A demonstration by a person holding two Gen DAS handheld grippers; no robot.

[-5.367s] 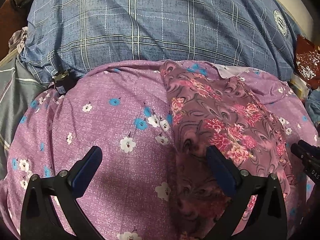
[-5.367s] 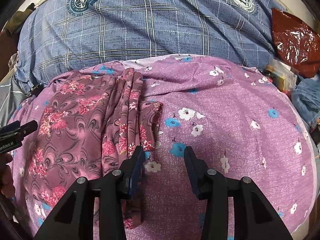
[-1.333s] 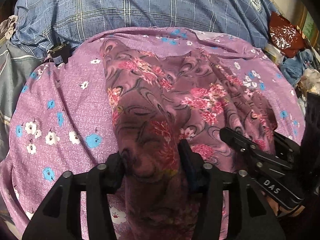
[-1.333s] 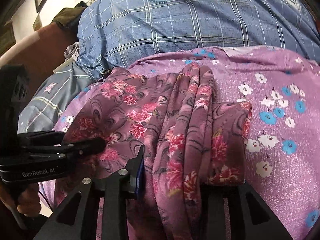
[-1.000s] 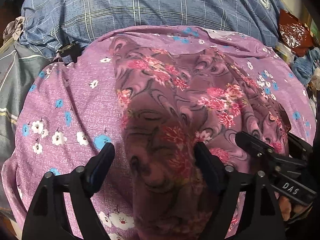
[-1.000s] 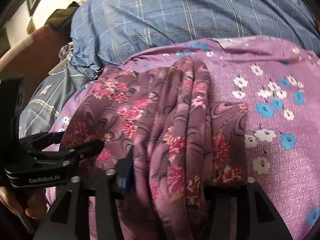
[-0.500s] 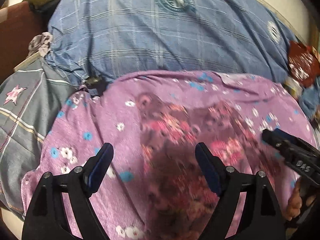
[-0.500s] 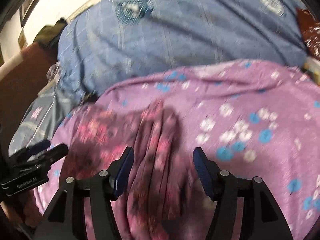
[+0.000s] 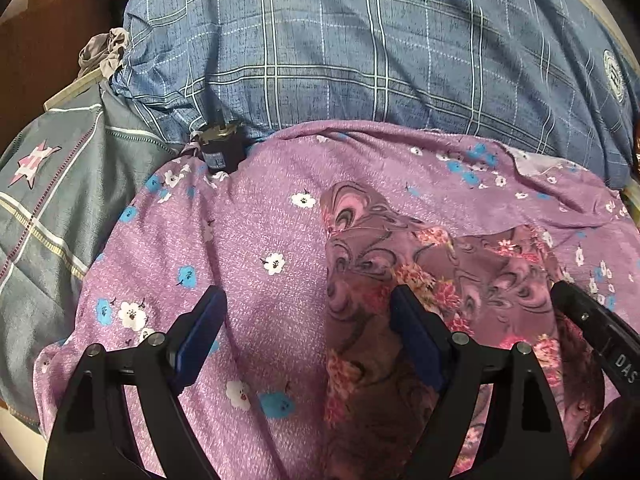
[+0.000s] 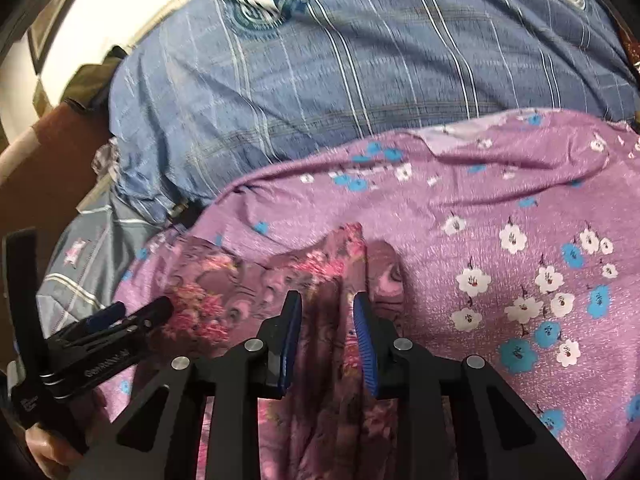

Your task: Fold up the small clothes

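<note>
The small garment (image 9: 452, 276), mauve with pink flowers and swirls, lies folded on a purple flowered sheet (image 9: 256, 248). My left gripper (image 9: 308, 320) hovers open and wide over the garment's left edge. Its right finger overlaps the cloth and its left finger is over bare sheet. One of my right gripper's fingers (image 9: 584, 314) shows at the right edge. In the right wrist view the garment (image 10: 248, 280) has a bunched ridge running between the jaws of my right gripper (image 10: 328, 332). Those jaws are closing, and the pads do not visibly press the cloth. My left gripper (image 10: 136, 312) is at the left.
A big blue checked pillow (image 9: 360, 60) fills the far side. Grey striped cloth with a star (image 9: 60, 200) lies left of the sheet. A small black object (image 9: 220, 148) sits at the sheet's far-left corner. Brown furniture (image 9: 36, 52) stands far left. A hand (image 10: 44, 448) holds the left gripper.
The left gripper let go of the garment and opened wide. Both grippers drew back and rose, so the garment now sits lower in view. The right jaws opened, then narrowed.
</note>
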